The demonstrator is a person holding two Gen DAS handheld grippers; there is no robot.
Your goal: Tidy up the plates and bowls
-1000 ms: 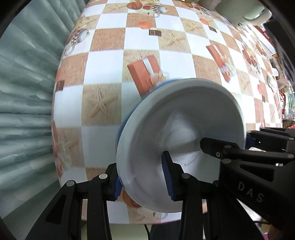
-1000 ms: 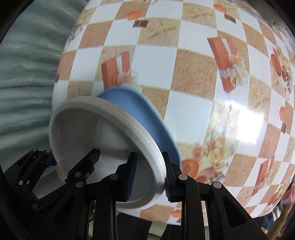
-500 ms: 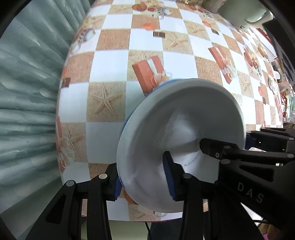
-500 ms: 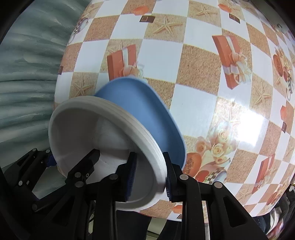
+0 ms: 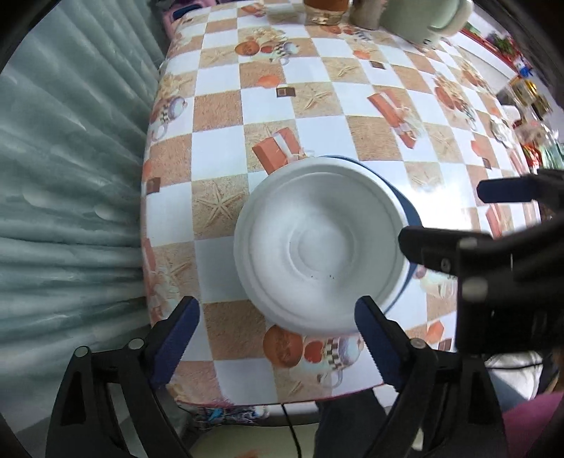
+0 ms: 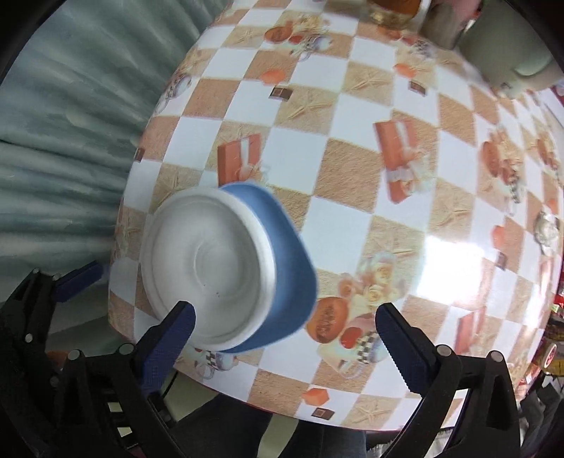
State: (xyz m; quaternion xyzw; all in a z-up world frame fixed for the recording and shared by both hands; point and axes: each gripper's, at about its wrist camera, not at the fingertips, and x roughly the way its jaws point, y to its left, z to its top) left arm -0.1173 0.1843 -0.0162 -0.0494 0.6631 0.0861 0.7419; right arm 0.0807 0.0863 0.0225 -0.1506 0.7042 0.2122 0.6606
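Observation:
A stack of white bowls (image 5: 320, 243) rests on a blue plate (image 5: 405, 208) near the table's front left corner. My left gripper (image 5: 278, 334) hangs above the stack's near rim, its jaws opening wide, the pads clear of the bowls. In the right wrist view the same white bowls (image 6: 208, 267) and blue plate (image 6: 292, 267) lie below and left of my right gripper (image 6: 285, 338). Its jaws are opening too, with only tablecloth between them. The right gripper's black frame (image 5: 500, 253) shows at the right of the left wrist view.
The table (image 5: 218, 148) wears a checked cloth with printed gifts and starfish. A pale green curtain (image 5: 63, 169) hangs along its left edge. At the far end stand a green kettle (image 5: 423, 17), a brown jar (image 5: 326, 8) and clutter on the far right.
Both grippers let go of the bowl stack's rim and opened wide. Both rose, so the stack and plate now sit flat on the table and look smaller.

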